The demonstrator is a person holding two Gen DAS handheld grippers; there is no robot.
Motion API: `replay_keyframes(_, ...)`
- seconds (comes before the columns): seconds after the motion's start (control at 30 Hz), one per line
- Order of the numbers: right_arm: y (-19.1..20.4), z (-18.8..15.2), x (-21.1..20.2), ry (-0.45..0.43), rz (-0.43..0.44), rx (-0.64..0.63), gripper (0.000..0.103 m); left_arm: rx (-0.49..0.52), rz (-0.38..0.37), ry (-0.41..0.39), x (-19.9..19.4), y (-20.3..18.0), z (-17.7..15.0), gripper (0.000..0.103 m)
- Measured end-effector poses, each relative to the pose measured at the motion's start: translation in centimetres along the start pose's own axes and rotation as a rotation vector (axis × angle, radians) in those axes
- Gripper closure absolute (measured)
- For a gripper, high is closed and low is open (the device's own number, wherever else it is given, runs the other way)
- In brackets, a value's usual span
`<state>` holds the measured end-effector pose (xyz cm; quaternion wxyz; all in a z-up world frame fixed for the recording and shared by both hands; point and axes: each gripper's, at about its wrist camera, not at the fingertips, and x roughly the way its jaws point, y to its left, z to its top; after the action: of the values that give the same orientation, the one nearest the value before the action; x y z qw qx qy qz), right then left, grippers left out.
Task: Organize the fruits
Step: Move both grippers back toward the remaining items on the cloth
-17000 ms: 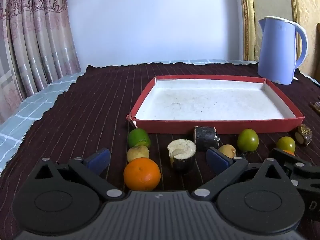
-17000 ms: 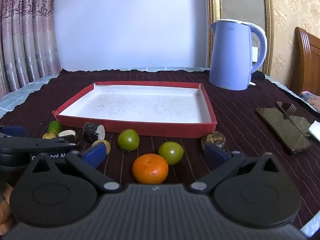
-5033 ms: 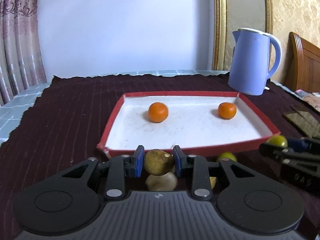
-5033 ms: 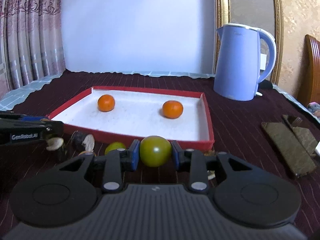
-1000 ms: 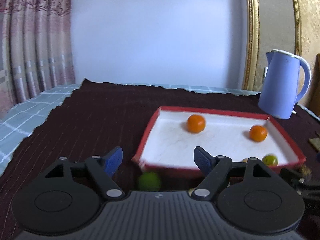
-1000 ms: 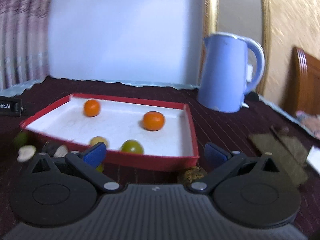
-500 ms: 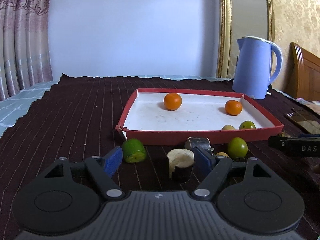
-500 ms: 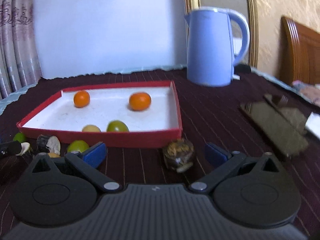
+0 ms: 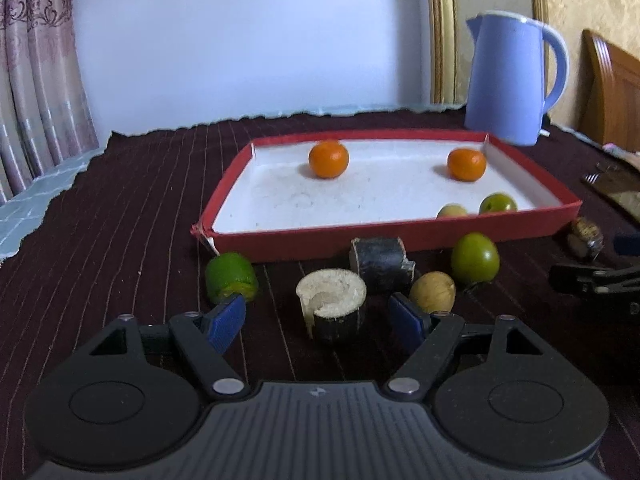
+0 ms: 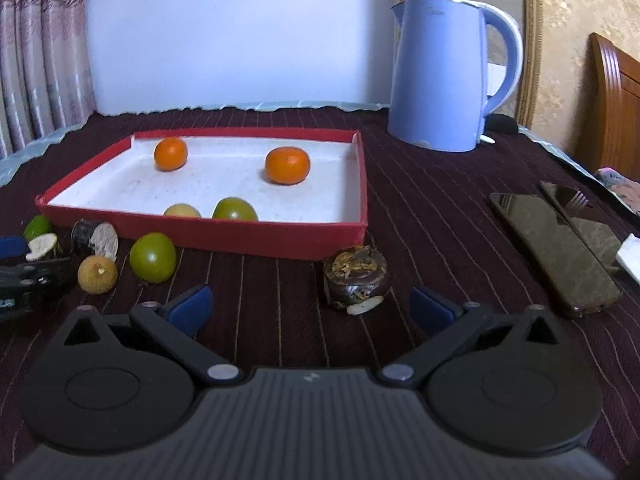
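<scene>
Both claws are empty and wide open now; the left claw (image 9: pixel 318 318) and right claw (image 10: pixel 308 308) have let go. Their two small fruits sit in the red tray (image 9: pixel 400 236), near side. More fruit waits on the desk.

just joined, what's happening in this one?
Fruit sorting into the red tray, partway done. Two oranges, a yellow fruit and a green fruit lie in it. Both tools are open and empty: the left hand-held gripper faces a pale-topped cut piece, the right hand-held gripper a dark brown piece. Other fruits sit on the cloth before the tray.
</scene>
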<state>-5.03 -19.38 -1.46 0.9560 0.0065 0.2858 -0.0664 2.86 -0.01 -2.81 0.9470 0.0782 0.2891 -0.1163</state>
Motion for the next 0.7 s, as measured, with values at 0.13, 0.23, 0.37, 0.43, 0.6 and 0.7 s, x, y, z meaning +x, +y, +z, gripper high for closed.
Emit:
replay_keyframes(0.13,-0.3,0.2,0.5,0.033,-0.025,-0.034,0.000,-0.027,0.003,0.035,0.6,0.5,0.0,0.025)
replay_keyframes(0.23,-0.7,0.7,1.2,0.048,-0.066,-0.039,0.000,-0.041,0.002,0.039,0.7,0.7,0.0,0.024)
replay_keyframes(0.37,-1.4,1.4,2.1,0.064,-0.076,-0.030,0.000,-0.044,0.025,0.047,0.8,0.7,0.0,0.015)
replay_keyframes(0.43,-1.6,1.6,2.4,0.052,-0.084,-0.035,0.009,-0.062,0.029,0.056,1.0,0.9,0.0,0.010)
replay_keyframes(0.6,-2.6,1.6,2.6,0.055,-0.007,0.010,0.028,-0.080,0.035,0.065,1.1,1.2,0.0,0.007)
replay_keyframes(0.7,-2.6,1.6,2.4,0.040,0.002,0.008,0.054,-0.084,0.032,0.065,1.1,1.2,0.0,0.007)
